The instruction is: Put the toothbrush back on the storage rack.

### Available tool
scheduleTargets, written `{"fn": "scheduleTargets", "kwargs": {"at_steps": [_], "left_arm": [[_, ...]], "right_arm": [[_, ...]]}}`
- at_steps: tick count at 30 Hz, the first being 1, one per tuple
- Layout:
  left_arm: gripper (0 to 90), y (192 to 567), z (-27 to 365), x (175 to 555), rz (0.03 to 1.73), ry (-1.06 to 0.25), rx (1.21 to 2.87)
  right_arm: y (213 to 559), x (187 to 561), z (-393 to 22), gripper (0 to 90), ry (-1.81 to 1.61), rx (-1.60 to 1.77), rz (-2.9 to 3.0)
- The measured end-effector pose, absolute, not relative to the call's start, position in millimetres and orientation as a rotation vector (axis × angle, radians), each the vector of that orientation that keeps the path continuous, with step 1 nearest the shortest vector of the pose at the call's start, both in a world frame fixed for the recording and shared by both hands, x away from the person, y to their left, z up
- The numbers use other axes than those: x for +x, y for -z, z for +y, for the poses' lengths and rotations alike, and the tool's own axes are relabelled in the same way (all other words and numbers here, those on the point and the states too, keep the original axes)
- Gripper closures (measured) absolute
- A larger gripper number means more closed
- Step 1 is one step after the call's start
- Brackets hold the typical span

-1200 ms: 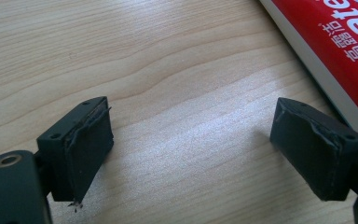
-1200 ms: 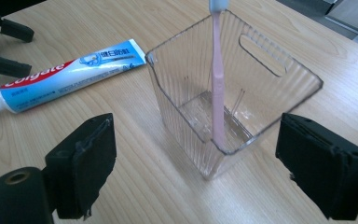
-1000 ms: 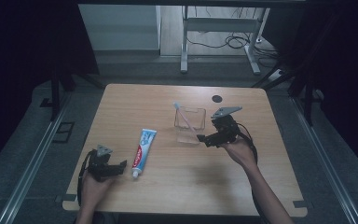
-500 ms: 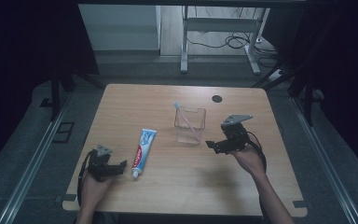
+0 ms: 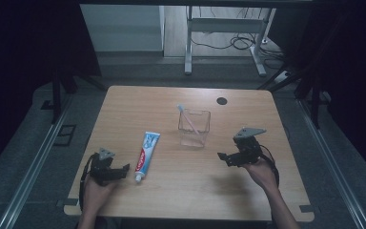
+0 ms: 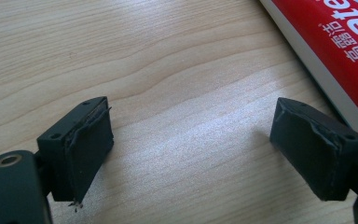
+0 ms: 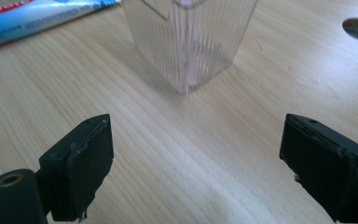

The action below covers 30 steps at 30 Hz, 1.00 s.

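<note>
A clear ribbed plastic cup stands mid-table with a pink toothbrush leaning inside it. A red, white and blue toothpaste tube lies flat to its left. My left gripper rests open at the front left, its jaws just short of the tube's cap end; the toothpaste tube runs past the right jaw in the left gripper view. My right gripper is open and empty, held right of and nearer than the cup, which stands ahead of its jaws.
The wooden table has a round cable hole at the back right. Metal desk legs and cables stand on the floor beyond the far edge. Dark floor surrounds the table.
My right gripper has drawn back from the cup, moving right and toward the front edge. The left gripper and the tube have stayed put.
</note>
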State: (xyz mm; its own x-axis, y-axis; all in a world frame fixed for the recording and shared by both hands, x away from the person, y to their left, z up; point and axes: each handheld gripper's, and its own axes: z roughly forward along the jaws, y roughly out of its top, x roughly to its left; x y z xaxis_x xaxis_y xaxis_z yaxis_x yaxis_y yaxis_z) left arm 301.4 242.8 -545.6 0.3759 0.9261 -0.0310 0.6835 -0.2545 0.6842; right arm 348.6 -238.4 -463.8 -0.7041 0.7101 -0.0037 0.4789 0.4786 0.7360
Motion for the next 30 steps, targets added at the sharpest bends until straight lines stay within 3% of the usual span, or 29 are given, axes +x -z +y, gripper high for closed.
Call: {"fn": "scheduleTargets", "kwargs": {"at_steps": [30], "left_arm": [[12.9,546,243,301,1.383,-0.510,2.024]], "right_arm": [[524,320,-277,11.1,-1.009,1.122,2.409]]}}
